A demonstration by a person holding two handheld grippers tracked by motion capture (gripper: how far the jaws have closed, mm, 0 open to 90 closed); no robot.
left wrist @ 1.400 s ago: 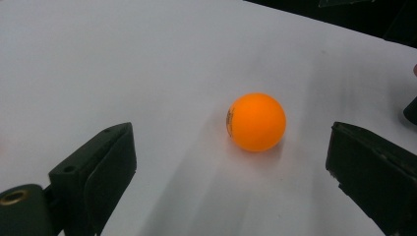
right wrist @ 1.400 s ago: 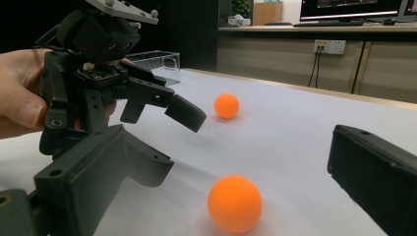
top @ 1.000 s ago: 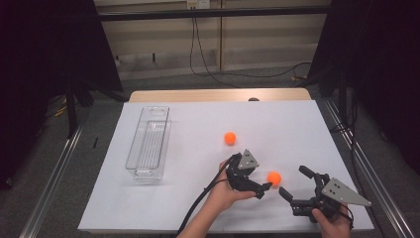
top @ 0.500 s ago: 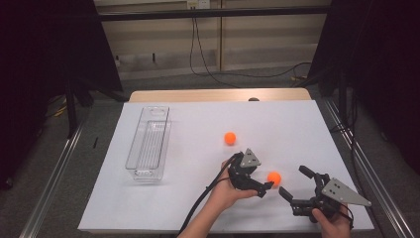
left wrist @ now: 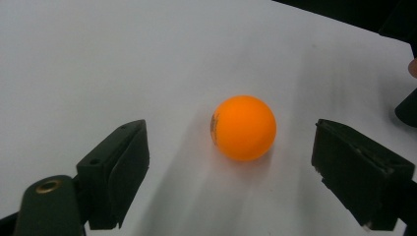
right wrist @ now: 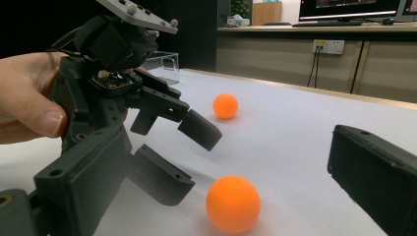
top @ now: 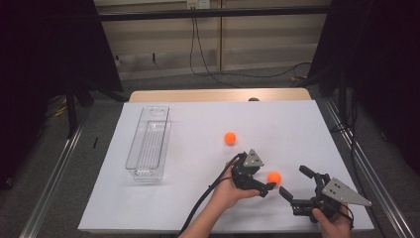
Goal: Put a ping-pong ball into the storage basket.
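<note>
We see the white worktop (top: pixel 198 198) as the largest thing here, with a bare strip of wood along its far edge. On its left part stands a long clear plastic tray (top: pixel 148 144), well apart from everything else and from both hands.

Next in size come the two tools. Our left gripper (top: pixel 265 183) lies low over the near middle of the worktop, held in the left hand (top: pixel 228 191), its cable trailing back toward the near edge. Its jaws stand wide, and in the left gripper view the near orange ball (left wrist: pixel 243 128) rests on the white surface between them, touching neither pad; a clear gap shows on each side. Our right gripper (top: pixel 297 186) sits to the right of it near the front edge, held in the right hand (top: pixel 334 223), jaws also wide and holding nothing. Its jaws point toward the same ball, so the two tools face each other with the ball between them.

In the right gripper view the left gripper stands just beside the near orange ball on one side.

The far orange ball (top: pixel 230 138) lies alone farther up the worktop, near the middle, apart from both tools and from the tray.
</note>
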